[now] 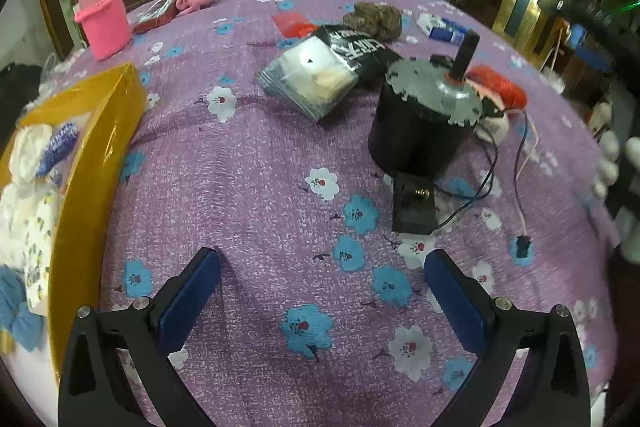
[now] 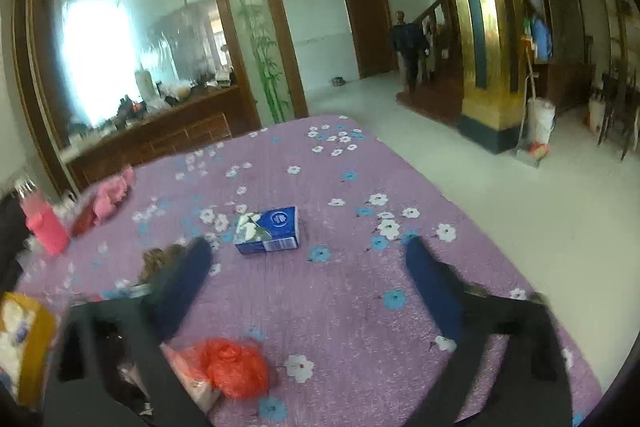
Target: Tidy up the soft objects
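At the table's left edge the yellow box (image 1: 100, 147) holds white and blue soft items (image 1: 28, 155). The left gripper (image 1: 322, 291) hovers spread and empty over the purple floral cloth (image 1: 248, 187). Rightward stands a black motor (image 1: 420, 131). The right gripper (image 2: 308, 275), released, hangs above the orange-red soft bundle (image 2: 236, 367).

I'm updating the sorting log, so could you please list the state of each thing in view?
left tool: open, empty
right tool: open, empty
yellow box: open, holding soft items
zip bag: lying flat
tissue pack: lying flat
motor: standing upright, shaft up
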A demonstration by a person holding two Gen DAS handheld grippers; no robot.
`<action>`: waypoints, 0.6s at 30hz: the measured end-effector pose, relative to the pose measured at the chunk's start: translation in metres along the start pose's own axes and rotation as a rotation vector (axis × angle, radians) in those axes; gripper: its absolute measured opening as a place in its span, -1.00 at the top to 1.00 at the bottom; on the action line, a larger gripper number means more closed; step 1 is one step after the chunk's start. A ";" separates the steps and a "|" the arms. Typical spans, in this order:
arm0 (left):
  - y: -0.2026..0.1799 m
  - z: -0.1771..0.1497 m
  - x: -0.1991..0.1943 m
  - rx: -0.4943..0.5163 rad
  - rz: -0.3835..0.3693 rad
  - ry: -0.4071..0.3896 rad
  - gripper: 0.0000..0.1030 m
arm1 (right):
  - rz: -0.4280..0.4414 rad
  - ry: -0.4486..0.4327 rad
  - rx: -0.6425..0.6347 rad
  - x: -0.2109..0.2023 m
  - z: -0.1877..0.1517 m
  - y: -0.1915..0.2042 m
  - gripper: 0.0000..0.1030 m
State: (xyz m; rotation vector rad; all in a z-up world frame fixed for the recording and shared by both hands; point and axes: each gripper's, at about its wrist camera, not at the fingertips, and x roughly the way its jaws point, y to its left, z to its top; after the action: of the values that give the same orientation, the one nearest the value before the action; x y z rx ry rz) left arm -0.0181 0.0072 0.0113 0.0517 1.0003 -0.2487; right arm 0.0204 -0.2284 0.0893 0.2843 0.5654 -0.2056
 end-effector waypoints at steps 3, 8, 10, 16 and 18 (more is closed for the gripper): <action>-0.007 0.000 0.002 0.027 0.036 0.013 -0.98 | 0.002 0.055 0.033 0.010 0.002 -0.008 -0.94; -0.009 0.001 0.003 0.034 0.044 0.015 -0.98 | -0.045 -0.029 0.002 -0.005 0.005 -0.003 -0.94; -0.010 0.001 0.003 0.036 0.045 0.016 -0.98 | -0.066 -0.086 -0.023 -0.015 0.006 -0.001 -0.94; -0.009 0.000 0.003 0.039 0.049 0.016 -0.98 | -0.008 -0.071 -0.049 -0.010 0.008 0.003 -0.94; -0.009 0.001 0.004 0.040 0.049 0.017 -0.98 | -0.005 -0.064 -0.054 -0.010 0.007 0.005 -0.94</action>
State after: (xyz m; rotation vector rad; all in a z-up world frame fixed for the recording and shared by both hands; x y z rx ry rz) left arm -0.0178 -0.0022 0.0091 0.1140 1.0095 -0.2239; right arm 0.0167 -0.2249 0.1016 0.2234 0.5078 -0.2035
